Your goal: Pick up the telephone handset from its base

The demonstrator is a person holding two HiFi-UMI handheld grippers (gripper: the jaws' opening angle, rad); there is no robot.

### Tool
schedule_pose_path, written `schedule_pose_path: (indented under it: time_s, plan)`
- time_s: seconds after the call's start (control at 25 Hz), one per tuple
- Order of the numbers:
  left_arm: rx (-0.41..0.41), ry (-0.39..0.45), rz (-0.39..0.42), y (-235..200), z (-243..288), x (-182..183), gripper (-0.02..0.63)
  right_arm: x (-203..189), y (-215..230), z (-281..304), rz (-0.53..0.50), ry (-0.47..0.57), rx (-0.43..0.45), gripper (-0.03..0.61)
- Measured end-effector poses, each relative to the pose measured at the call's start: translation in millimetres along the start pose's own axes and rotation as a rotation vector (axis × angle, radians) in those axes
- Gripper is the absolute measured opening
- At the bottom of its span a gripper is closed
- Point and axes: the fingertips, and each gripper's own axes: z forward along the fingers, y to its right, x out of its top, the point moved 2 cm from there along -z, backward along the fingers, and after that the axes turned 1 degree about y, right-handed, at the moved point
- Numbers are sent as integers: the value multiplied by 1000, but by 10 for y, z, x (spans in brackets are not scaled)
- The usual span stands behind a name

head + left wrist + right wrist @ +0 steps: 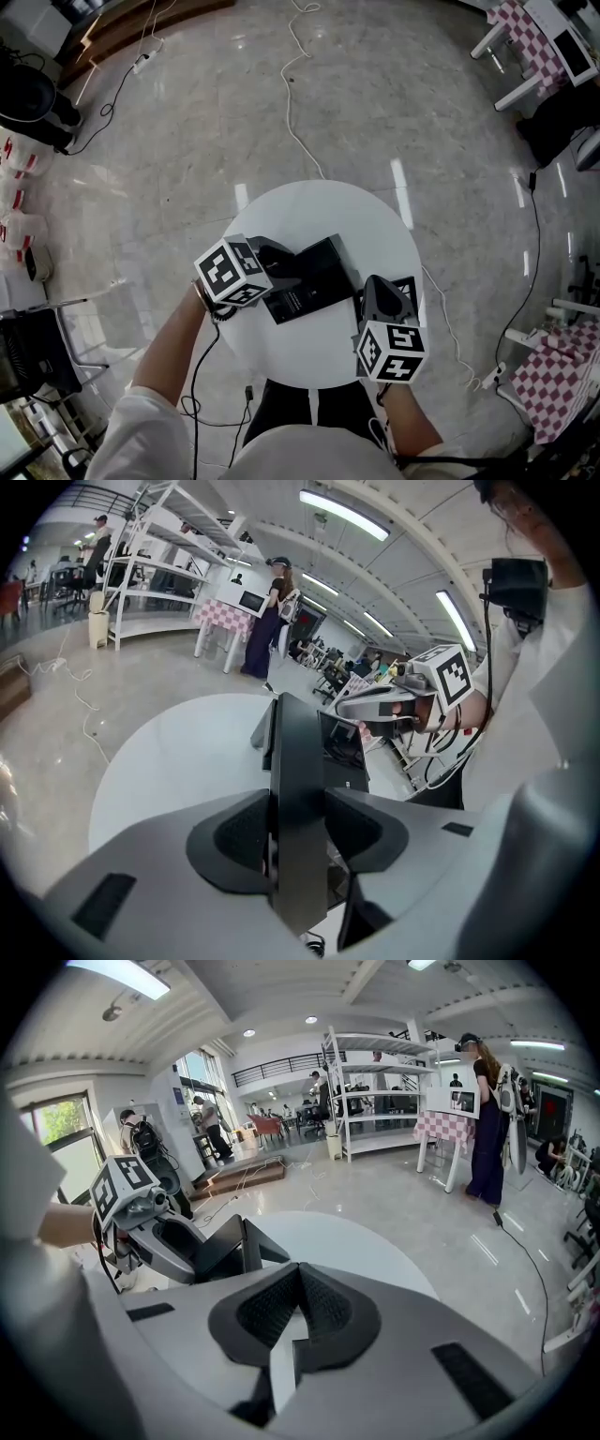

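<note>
While the left gripper (298, 834) clamps the handset (296, 761) narrowly (right gripper (298, 1290) closed, empty), a lift could drag the unheld base (319, 281) along.

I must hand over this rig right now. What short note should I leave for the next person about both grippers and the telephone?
Left gripper: fingers closed on the black handset, which stands between them.
Right gripper: fingers shut, empty, at the right of the telephone base.
Things: the base lies mid-way on the round white table; the left gripper is at its left side.
Done: handset grasped.
Left: lift it clear of the base; I cannot tell whether it is off yet.
</note>
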Motion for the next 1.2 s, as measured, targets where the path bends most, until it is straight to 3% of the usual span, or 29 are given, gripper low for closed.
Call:
schedule_pose_path:
  time_s: [0.6,0.64,0.72,1.2]
  plan:
    - [3,122,-44,60,-187,43,155,26,-4,35,3,-5,6,21]
    - [15,122,-38,53,-201,45,113,29,-21,38,2,-4,9,22]
    - [27,118,-33,44,-226,47,98,37,-51,43,0,-4,15,23]
    - [103,26,19,46,-180,33,92,23,-42,31,0,-7,17,21]
